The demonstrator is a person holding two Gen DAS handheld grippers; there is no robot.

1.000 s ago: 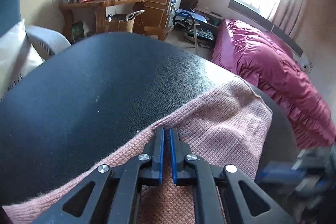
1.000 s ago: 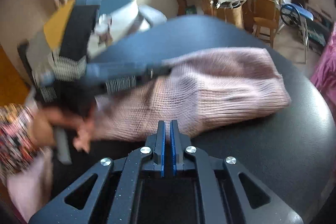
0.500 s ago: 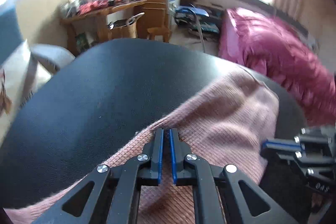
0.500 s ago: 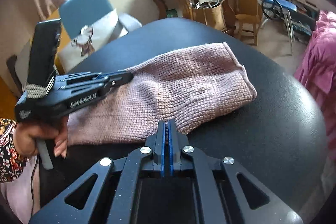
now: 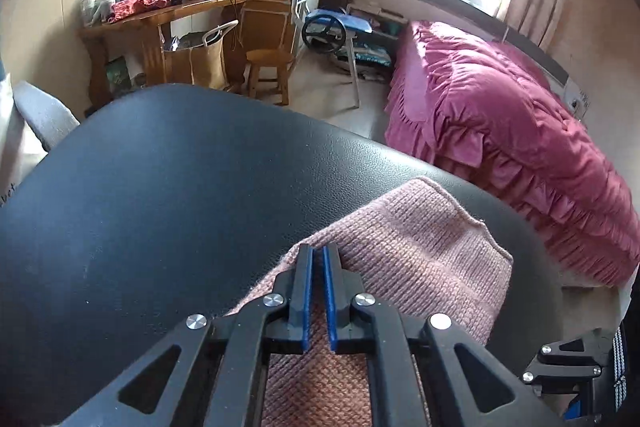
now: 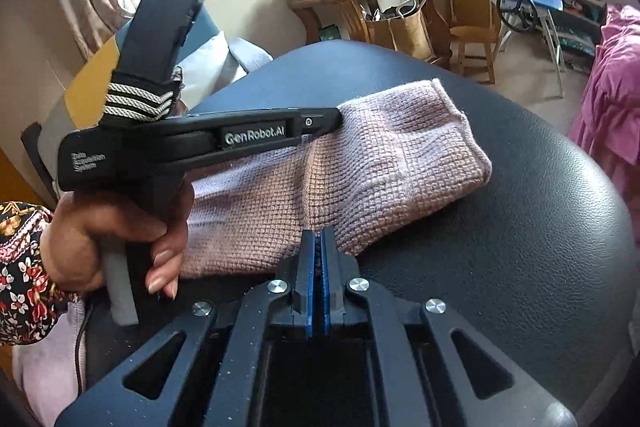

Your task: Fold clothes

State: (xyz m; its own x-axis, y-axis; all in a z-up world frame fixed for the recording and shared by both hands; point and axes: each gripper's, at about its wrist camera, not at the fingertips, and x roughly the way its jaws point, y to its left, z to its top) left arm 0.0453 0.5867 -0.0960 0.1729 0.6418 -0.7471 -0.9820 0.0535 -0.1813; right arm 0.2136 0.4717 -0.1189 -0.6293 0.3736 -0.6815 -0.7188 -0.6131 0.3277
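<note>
A pink knitted garment (image 6: 384, 163) is seen lying partly folded on the black desk (image 6: 520, 267), its long axis running from the person's side toward the far right corner. The right gripper (image 6: 319, 251) is clamped on the garment's near edge, knit showing between the almost closed fingers. The left gripper (image 5: 316, 267) is held over the far edge, its fingers narrowly apart; whether cloth is pinched there cannot be told. The free end lies ahead of both grippers.
</note>
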